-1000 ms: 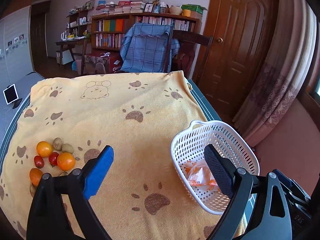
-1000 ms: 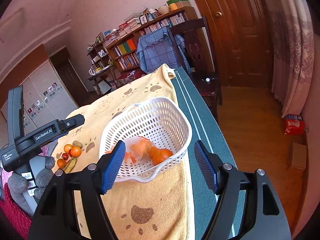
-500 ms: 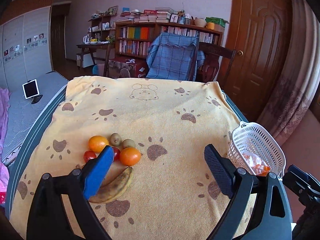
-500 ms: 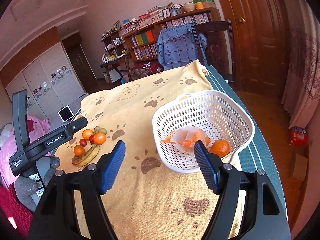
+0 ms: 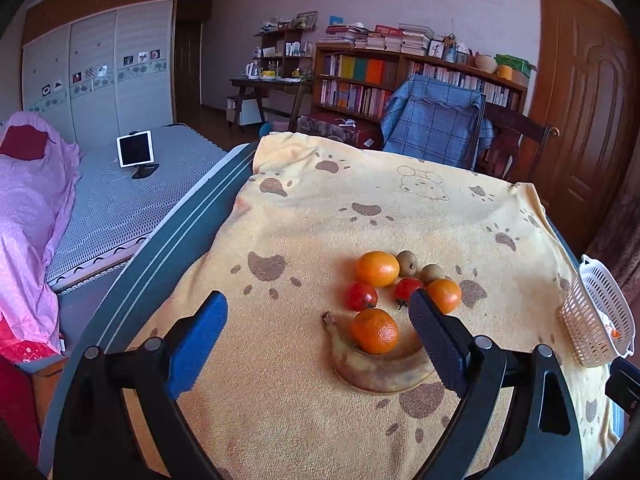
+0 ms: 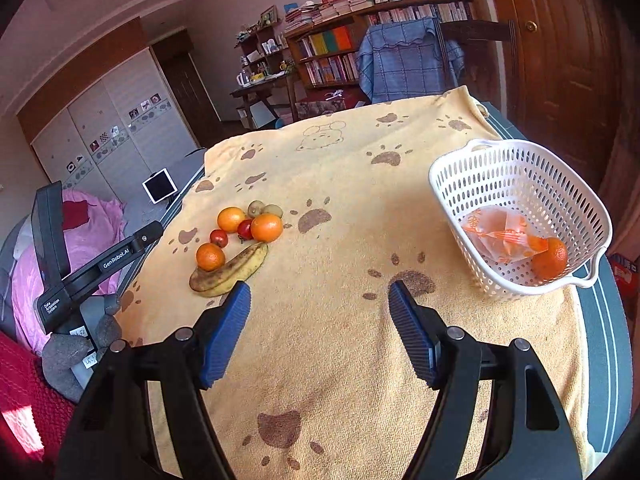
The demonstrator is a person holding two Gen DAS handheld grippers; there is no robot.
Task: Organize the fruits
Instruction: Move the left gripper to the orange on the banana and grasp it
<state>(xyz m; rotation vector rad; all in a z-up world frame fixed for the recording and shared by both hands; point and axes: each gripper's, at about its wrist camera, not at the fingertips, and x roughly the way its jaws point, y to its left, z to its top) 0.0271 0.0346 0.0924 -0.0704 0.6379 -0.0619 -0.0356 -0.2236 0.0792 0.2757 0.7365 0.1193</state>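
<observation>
Left wrist view is showing your left tool (image 5: 316, 322) hanging released over the yellow paw-print towel (image 5: 360, 208) that is covering the surface, its blue-padded fingers (image 5: 198, 340) spread wide with nothing between them. The fruit cluster is lying just ahead, toward the right finger: a spotted banana (image 5: 380, 366) is curving nearest you, with one orange (image 5: 375, 330) resting against its inner side. Beyond it, two cherry tomatoes (image 5: 361, 296) are sitting side by side, a second orange (image 5: 444, 295) is lying just right of them, a third orange (image 5: 377, 268) is sitting behind, and two kiwis (image 5: 407, 262) are lying at the far edge of the group. At the right rim you are seeing the white perforated basket (image 5: 592, 320).

Your right tool (image 6: 320, 304) is also hovering released above bare towel, fingers apart, between the fruit cluster on its left and the basket on its right. Inside that basket an orange (image 6: 551, 258) is lying beside a clear, orange-printed plastic bag (image 6: 496, 236).
</observation>
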